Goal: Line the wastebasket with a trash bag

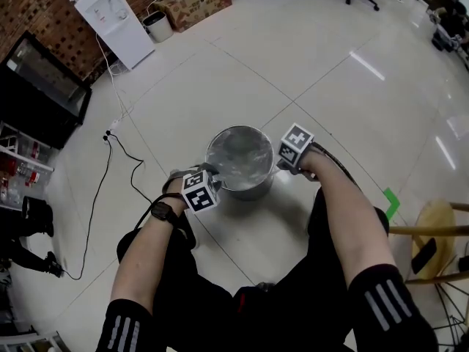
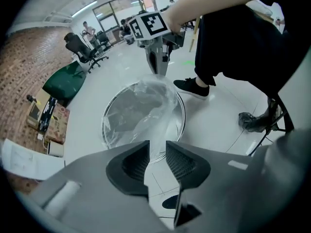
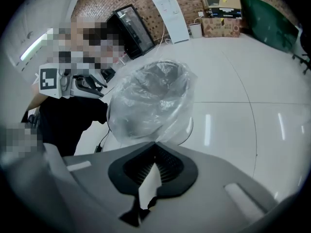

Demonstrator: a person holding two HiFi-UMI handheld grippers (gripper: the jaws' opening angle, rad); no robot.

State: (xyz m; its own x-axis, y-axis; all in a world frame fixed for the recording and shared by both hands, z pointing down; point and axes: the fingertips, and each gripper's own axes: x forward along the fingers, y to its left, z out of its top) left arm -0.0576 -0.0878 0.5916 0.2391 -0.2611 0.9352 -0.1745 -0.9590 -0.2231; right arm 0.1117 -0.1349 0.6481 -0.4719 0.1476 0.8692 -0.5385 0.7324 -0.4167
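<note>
Lining round metal wastebasket (image 1: 253, 191) on glossy tiled floor (image 1: 330, 86), person spreads thin clear trash bag (image 1: 236, 155) across its mouth. Right gripper (image 3: 154, 152) clenched on crinkled film at rim, jaws together, plastic strip pinched between ribbed pads. Left gripper (image 2: 157, 154) at opposite rim, jaws narrowly apart, film edge reaching into gap, unpinched. Head view shows grippers flanking basket; only gripper views show pad ribbing and bag puffed above rim.
</note>
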